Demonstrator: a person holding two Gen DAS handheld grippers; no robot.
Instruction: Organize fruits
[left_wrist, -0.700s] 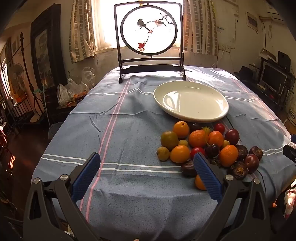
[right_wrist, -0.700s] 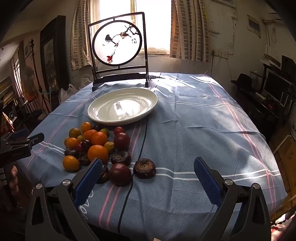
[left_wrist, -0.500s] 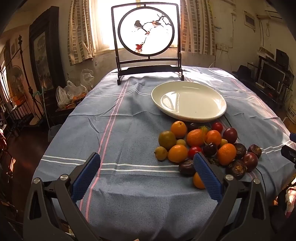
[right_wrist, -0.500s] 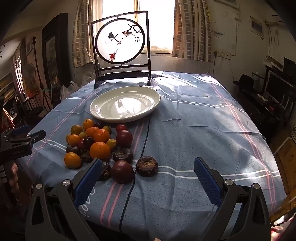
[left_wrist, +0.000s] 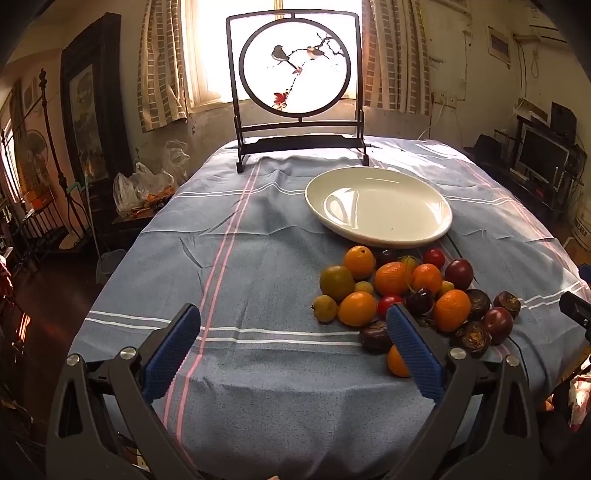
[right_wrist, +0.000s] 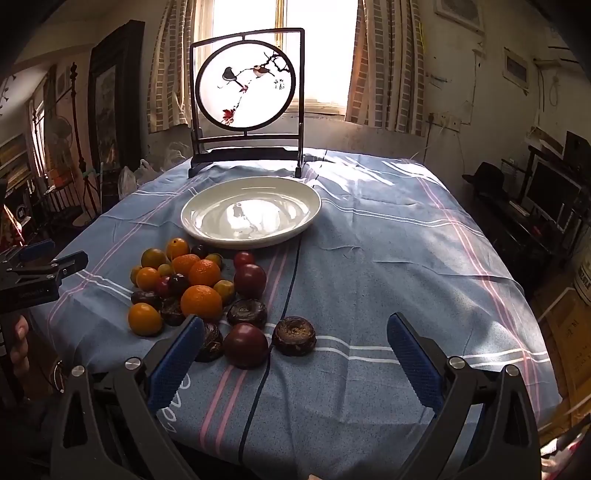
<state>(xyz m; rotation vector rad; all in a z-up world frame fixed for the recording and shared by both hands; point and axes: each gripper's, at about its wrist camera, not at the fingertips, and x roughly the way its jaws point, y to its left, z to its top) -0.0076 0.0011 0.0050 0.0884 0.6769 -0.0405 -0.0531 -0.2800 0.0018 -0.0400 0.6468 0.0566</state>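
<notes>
A pile of fruit lies on the blue striped tablecloth: oranges, small yellow and red fruits, dark plums and wrinkled dark fruits. It also shows in the right wrist view. An empty white plate sits just behind the pile, also in the right wrist view. My left gripper is open and empty, above the near table edge, left of the pile. My right gripper is open and empty, with a dark plum and a wrinkled fruit just ahead between its fingers.
A framed round bird screen stands at the table's far edge. The left gripper shows at the left edge of the right wrist view. A dark cable runs across the cloth. Furniture and a monitor line the right wall.
Both grippers have shifted slightly; the fruit pile and plate sit a little differently in each view. Both stay open. No fruit has moved.
</notes>
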